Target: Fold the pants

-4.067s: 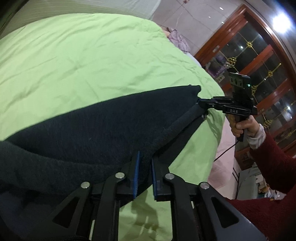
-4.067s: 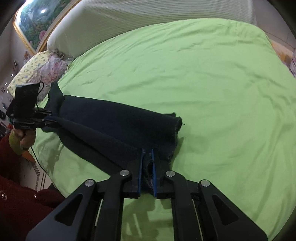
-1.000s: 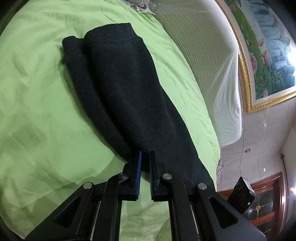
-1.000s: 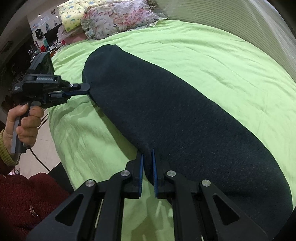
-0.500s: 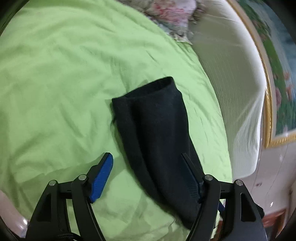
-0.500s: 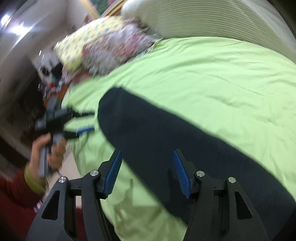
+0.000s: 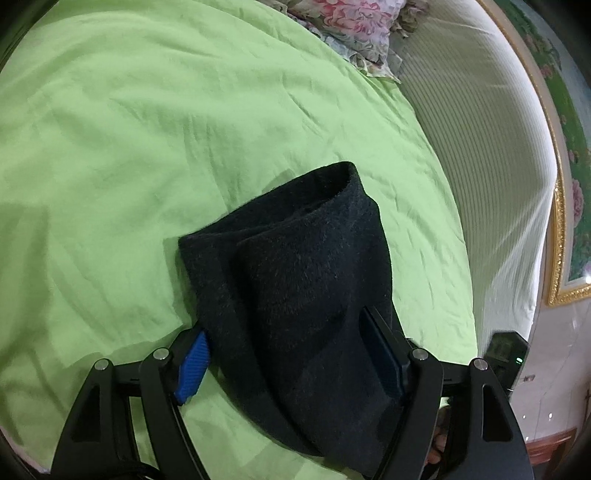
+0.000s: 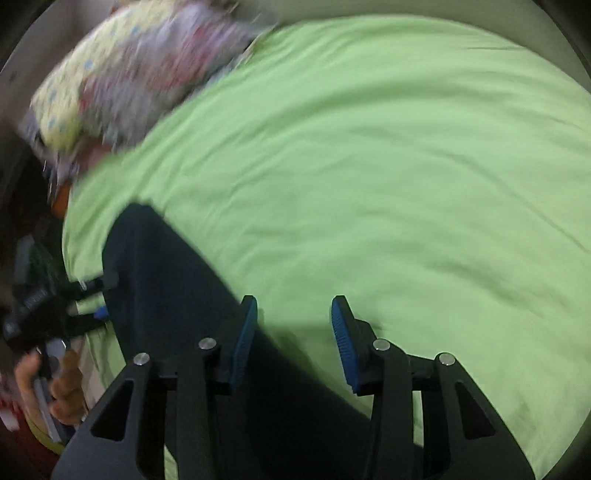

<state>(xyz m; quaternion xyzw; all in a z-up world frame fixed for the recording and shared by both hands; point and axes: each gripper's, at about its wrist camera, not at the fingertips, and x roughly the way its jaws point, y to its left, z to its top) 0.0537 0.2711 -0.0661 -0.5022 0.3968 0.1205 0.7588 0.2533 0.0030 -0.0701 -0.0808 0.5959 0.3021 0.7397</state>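
Note:
The dark navy pants lie folded lengthwise on the green bed sheet. My left gripper is open, its blue pads straddling the near end of the pants without closing on them. In the blurred right wrist view the pants run from the lower middle to the left. My right gripper is open and empty, above the sheet at the pants' edge. The left gripper also shows there at the far end of the pants, held by a hand.
Floral pillows lie at the head of the bed beside a white ribbed headboard; they show blurred in the right wrist view. A gold-framed painting hangs on the right. The bed's edge lies near the left hand.
Both grippers were shut on the pants a second ago and have opened, letting them lie on the bed. The left gripper has since moved in to straddle the pants' end; the right has swung right.

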